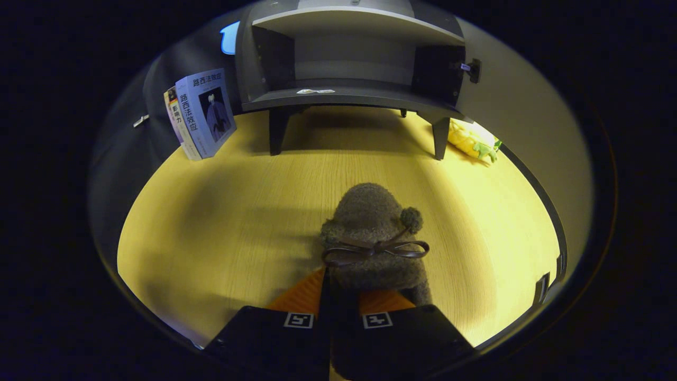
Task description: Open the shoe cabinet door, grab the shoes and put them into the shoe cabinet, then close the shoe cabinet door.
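Gripper: the gripper (pixel 338 288) is seen just in front of the shoe, with its two orange fingers (pixel 301 296) drawn close together and only a thin dark gap left between them.
Grip: the shoe's near edge is clenched between the fingers, as far as can be seen; the fingertips are hidden under the fuzzy cloth.
Shoe: one fuzzy brown shoe (pixel 373 233) is held over the yellow wooden table (pixel 211 233), well apart from the shoe cabinet. One dark bow and one small pom-pom are seen on it.
Hidden part of shoe: its near end is covered by the fingers, so its whole shape cannot be made out.
Shoe cabinet: one grey shoe cabinet (pixel 349 58) is seen beyond the shoe, on short legs. Its inside is open to view. Its top is cut off.
Door: one pale door (pixel 529 116) is swung wide open to the right of the cabinet.
Books: two books (pixel 203 114) are leaned up left of the cabinet.
Toy: one yellow and green soft toy (pixel 472 141) is laid by the cabinet's right leg, partly hidden.
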Action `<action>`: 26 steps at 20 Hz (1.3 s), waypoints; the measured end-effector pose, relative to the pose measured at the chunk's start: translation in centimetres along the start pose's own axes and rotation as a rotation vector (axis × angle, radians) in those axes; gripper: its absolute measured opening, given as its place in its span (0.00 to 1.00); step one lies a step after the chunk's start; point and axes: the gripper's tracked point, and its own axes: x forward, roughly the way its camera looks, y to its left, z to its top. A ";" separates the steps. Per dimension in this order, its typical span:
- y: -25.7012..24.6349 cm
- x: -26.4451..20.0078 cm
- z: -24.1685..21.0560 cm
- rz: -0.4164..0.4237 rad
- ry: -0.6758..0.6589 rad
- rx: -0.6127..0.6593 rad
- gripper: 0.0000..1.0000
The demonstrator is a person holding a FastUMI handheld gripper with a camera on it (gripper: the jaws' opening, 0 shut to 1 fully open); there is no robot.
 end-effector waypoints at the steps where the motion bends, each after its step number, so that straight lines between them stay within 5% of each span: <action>1: 0.0 0.0 0.0 0.004 0.000 0.002 0.18; 5: -0.2 -1.4 -0.1 -0.011 0.007 -0.045 0.18; 8: -0.1 0.1 0.0 -0.010 0.015 -0.042 0.05; 15: -0.1 -0.6 0.9 -0.017 0.033 -0.069 0.05; 26: -0.9 -10.9 14.2 -0.033 -0.104 -0.047 0.05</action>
